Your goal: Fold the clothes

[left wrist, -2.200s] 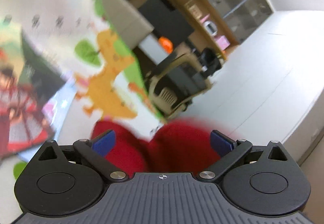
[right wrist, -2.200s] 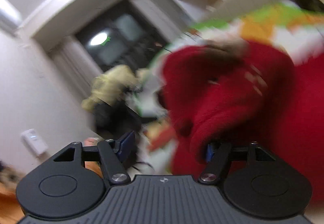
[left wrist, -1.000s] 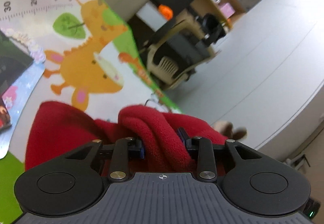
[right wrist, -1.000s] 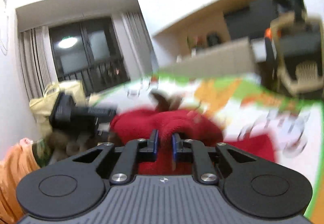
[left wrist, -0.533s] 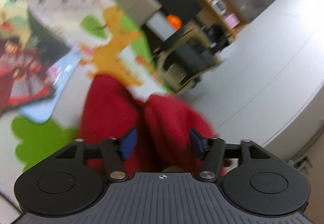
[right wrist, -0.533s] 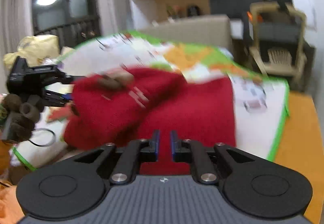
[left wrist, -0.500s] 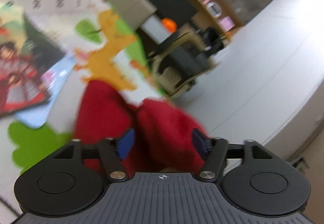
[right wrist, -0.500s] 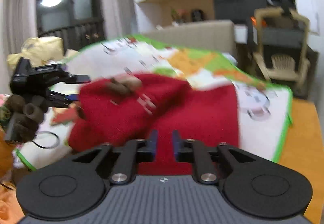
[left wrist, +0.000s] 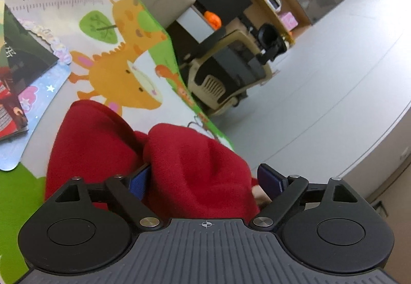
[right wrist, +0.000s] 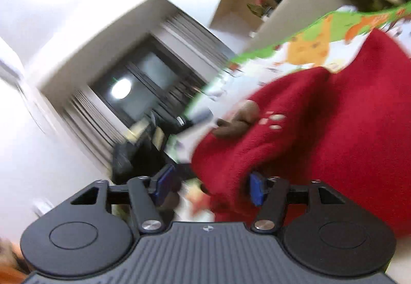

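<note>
The left tongs (left wrist: 204, 178) stand wide apart with a thick ridge of the red fleece garment (left wrist: 195, 168) bulging up between the two blue pads; neither pad presses the cloth, so nothing is held. The right tongs (right wrist: 209, 185) are likewise spread, and a rolled hem of the garment pokes in against the right-hand pad, while the left-hand pad has only blurred background behind it.

The garment lies bunched on a play mat (left wrist: 108, 63), in two rounded humps as the left wrist view shows it, close to the mat's green edge. The right wrist view is smeared by motion, so exact contact there is hard to judge.

The risk, as I read it, is a poor bite. Fleece this thick and springy can bulge out of a shallow pinch, or the pads may catch several layers at once and drag the whole heap instead of one edge. Closing on the fat ridge instead of a hem would likely leave a lumpy fold.

The cloth is plush, matte and deep red, with a brown fuzzy patch (right wrist: 236, 122) and small pale paw marks sewn on. The mat is smooth and printed with an orange cartoon animal, green leaves and a ruler scale.
</note>
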